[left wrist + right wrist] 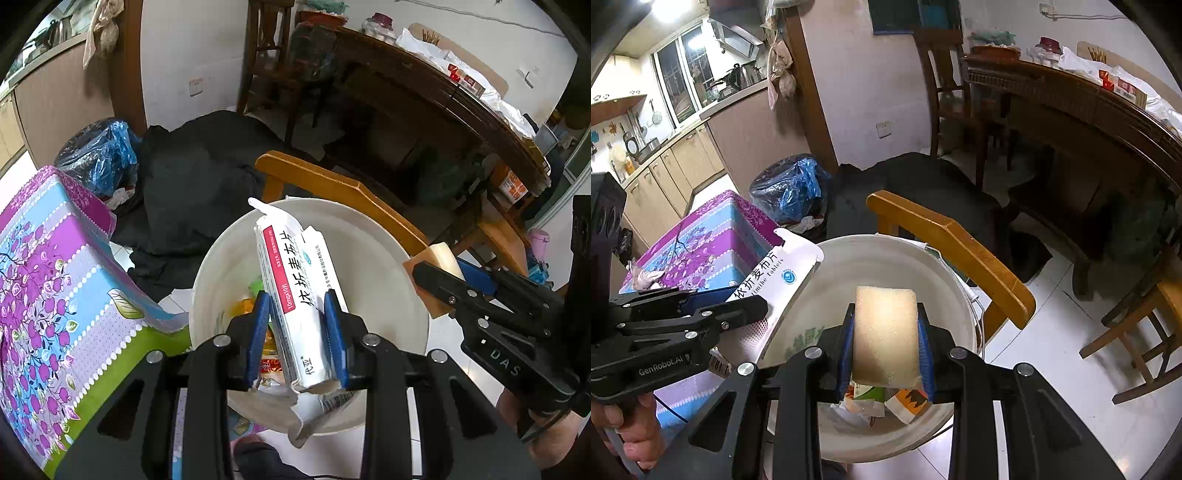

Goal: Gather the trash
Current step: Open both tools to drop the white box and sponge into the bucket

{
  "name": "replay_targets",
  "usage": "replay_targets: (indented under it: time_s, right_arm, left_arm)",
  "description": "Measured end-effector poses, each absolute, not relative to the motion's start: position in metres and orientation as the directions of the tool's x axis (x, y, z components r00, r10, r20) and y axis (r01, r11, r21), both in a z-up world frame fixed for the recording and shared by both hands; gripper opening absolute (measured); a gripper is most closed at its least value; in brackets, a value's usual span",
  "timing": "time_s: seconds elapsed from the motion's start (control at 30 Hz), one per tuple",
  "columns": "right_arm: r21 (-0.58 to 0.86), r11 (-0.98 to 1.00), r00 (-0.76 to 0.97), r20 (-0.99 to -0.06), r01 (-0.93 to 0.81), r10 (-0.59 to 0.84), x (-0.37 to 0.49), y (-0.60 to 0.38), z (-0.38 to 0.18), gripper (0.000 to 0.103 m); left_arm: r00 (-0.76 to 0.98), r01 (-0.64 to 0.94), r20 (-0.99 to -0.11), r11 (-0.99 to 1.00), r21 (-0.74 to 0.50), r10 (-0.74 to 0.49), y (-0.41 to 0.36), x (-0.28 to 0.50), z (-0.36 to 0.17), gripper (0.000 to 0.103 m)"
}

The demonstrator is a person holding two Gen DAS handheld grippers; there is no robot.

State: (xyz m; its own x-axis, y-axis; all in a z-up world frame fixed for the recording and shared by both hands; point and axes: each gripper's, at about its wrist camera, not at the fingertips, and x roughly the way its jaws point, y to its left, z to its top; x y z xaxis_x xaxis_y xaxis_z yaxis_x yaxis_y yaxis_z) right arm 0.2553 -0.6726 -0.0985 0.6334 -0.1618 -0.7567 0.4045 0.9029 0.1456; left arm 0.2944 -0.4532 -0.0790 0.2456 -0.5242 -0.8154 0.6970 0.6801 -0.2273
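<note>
Right over the open mouth of a white bucket [388, 266], two pieces of trash are held up. One is a crumpled white medicine box [295, 295] with a red stripe and black Chinese lettering, torn open at both ends; the left gripper [298, 334] has its blue pads [258, 332] pressed against the box's two long sides, clenched on it, with the box pointing away from the camera and tilted slightly left. From the right wrist view the same box [779, 280] slants up over the bucket's near-left rim [871, 245]. The other piece is a pale yellow sponge [886, 332], a rectangular block standing on end between the blue pads of the right gripper [886, 347], which grips it tightly on both sides; in the left wrist view the sponge [441, 264] hangs over the bucket's right edge.

Down inside the bucket lie several wrappers [882, 400], orange, green and white, piled on the bottom.

Just behind the bucket runs the curved back of a light wooden chair [960, 254]. To the left is a surface covered by a purple, blue and green flowered cloth [55, 314], and past it a bin lined with a blue plastic bag [790, 188]. A black cloth [192, 177] is heaped on the floor behind the chair, and a dark wooden table [1071, 99] loaded with bags and boxes stands to the right.
</note>
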Motion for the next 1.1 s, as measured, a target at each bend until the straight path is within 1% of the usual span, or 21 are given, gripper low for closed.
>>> replay_targets:
  time_s: [0.23,0.3,0.37,0.47,0.8,0.83,0.9,0.93,0.97,1.03,1.1]
  right_arm:
    - [0.155,0.903,0.636,-0.757,0.401,-0.153,0.257,-0.671,-0.102,0.031]
    - [0.156,0.901,0.637,-0.755,0.406,-0.156,0.256,-0.672,-0.102,0.032]
    - [0.163,0.899,0.639,-0.754,0.407,-0.153,0.255,-0.673,-0.103,0.036]
    - [0.17,0.897,0.645,-0.749,0.409,-0.152,0.253,-0.674,-0.102,0.038]
    - [0.181,0.894,0.668,-0.727,0.411,-0.159,0.24,-0.672,-0.091,0.039]
    - [0.18,0.894,0.673,-0.721,0.409,-0.163,0.237,-0.67,-0.088,0.04]
    - [0.173,0.895,0.685,-0.706,0.411,-0.178,0.23,-0.667,-0.083,0.044]
    - [0.172,0.895,0.696,-0.694,0.411,-0.186,0.225,-0.664,-0.078,0.047]
    - [0.171,0.895,0.704,-0.684,0.412,-0.194,0.222,-0.662,-0.075,0.051]
    - [0.15,0.896,0.725,-0.649,0.417,-0.229,0.21,-0.65,-0.065,0.055]
    - [0.135,0.899,0.754,-0.604,0.417,-0.259,0.199,-0.637,-0.055,0.059]
  left_arm:
    - [0.257,0.698,-0.824,0.687,-0.204,-0.506,-0.453,0.298,-0.084,0.034]
    - [0.255,0.7,-0.826,0.685,-0.201,-0.502,-0.453,0.297,-0.085,0.034]
    - [0.262,0.702,-0.828,0.686,-0.189,-0.496,-0.453,0.297,-0.086,0.036]
    - [0.263,0.696,-0.829,0.692,-0.192,-0.494,-0.45,0.298,-0.087,0.037]
    - [0.272,0.694,-0.825,0.695,-0.188,-0.495,-0.444,0.293,-0.083,0.037]
    - [0.272,0.695,-0.824,0.694,-0.189,-0.497,-0.442,0.293,-0.082,0.037]
    - [0.278,0.694,-0.818,0.694,-0.191,-0.503,-0.438,0.29,-0.078,0.043]
    - [0.284,0.694,-0.815,0.695,-0.189,-0.505,-0.436,0.289,-0.076,0.046]
    - [0.293,0.693,-0.811,0.697,-0.184,-0.506,-0.433,0.287,-0.074,0.047]
    - [0.309,0.693,-0.804,0.699,-0.176,-0.508,-0.425,0.283,-0.069,0.049]
    - [0.333,0.69,-0.792,0.705,-0.165,-0.511,-0.417,0.278,-0.064,0.053]
